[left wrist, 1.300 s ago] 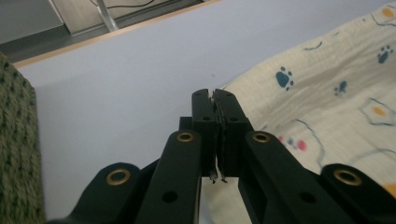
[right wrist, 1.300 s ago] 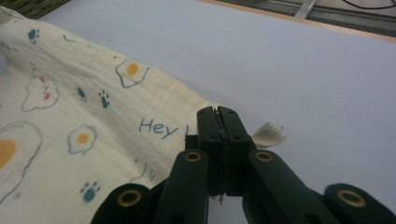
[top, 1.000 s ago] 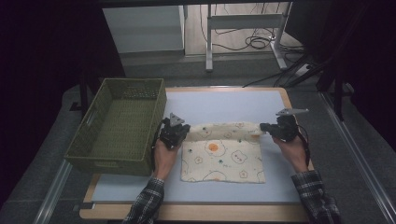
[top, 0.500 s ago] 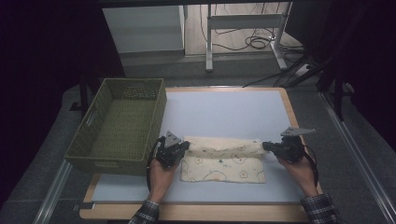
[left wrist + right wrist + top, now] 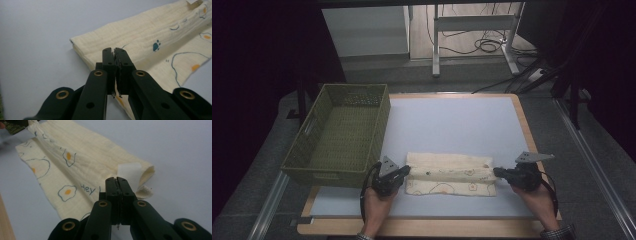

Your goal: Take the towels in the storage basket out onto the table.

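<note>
High view: the left tool [image 5: 404,173] is clamped on the left end of a cream printed cloth [image 5: 451,173], and the right tool [image 5: 498,172] is clamped on its right end. The cloth lies folded in a long strip across the near part of the pale blue surface [image 5: 452,125], stretched between the two tools. A green woven basket [image 5: 339,135] stands at the left edge of the surface, just beyond the left tool; its inside looks bare. The far half of the surface, behind the cloth, is open room. A wooden rim [image 5: 422,226] runs along the near edge, close behind the hands.

Left gripper view: the left tool [image 5: 114,51] has its jaws pressed together on a corner of the cloth [image 5: 155,32], a thin layer of fabric pinched between them. The folded edge runs away to the upper right, with blue and orange prints on it. Bare surface [image 5: 42,37] lies to the left.

Right gripper view: the right tool [image 5: 116,180] is closed on the cloth [image 5: 75,165] beside a white label [image 5: 130,173]. Fried-egg prints and the word "Hey" show on the fabric. Open surface [image 5: 175,152] lies to the right.
</note>
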Tool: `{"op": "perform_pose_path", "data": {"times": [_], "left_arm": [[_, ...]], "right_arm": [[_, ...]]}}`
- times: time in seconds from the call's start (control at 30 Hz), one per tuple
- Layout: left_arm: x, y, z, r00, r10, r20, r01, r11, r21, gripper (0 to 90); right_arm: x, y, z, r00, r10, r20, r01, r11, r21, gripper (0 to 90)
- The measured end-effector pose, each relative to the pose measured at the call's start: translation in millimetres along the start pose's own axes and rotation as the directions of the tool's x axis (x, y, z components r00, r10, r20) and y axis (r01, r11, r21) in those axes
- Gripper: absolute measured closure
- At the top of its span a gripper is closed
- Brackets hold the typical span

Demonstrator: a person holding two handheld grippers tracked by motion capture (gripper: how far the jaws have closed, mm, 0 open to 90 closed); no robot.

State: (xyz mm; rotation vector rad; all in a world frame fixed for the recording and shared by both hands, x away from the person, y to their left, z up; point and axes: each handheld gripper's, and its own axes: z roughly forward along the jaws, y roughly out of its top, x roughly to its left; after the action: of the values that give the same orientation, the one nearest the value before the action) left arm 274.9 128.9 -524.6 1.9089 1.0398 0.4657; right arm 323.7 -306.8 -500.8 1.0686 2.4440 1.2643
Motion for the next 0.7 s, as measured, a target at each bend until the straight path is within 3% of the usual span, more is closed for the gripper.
{"op": "perform_pose_path", "data": {"times": [0.17,0.33,0.43,0.47,0.7], "left_arm": [[-3.4,-7.4,-5.1,0.9999,0.014,-0.007,-0.014,0.9999,0.007,87.3],[-1.6,-16.5,-8.6,0.9996,-0.015,0.026,0.014,0.9998,0.011,85.6],[0.8,-19.6,-14.7,0.9982,-0.044,0.04,0.045,0.999,-0.005,82.1],[2.0,-20.1,-18.6,0.997,-0.056,0.053,0.056,0.9984,-0.007,76.3],[2.1,-16.3,-15.5,0.9969,-0.054,0.057,0.054,0.9986,0.002,64.8]], "right_arm": [[6.8,-6.0,0.4,0.9999,-0.005,-0.012,0.005,1.0,0.006,88.5],[11.5,-12.9,0.1,0.9995,0.0,-0.032,0.0,1.0,0.013,87.4],[12.4,-15.1,-2.5,0.9994,0.004,-0.034,-0.003,1.0,0.017,85.8],[11.7,-17.4,-9.2,0.9983,0.017,-0.055,-0.017,1.0,-0.001,81.8],[9.0,-15.3,-25.9,0.9997,0.015,-0.02,-0.015,1.0,-0.016,75.5]]}}
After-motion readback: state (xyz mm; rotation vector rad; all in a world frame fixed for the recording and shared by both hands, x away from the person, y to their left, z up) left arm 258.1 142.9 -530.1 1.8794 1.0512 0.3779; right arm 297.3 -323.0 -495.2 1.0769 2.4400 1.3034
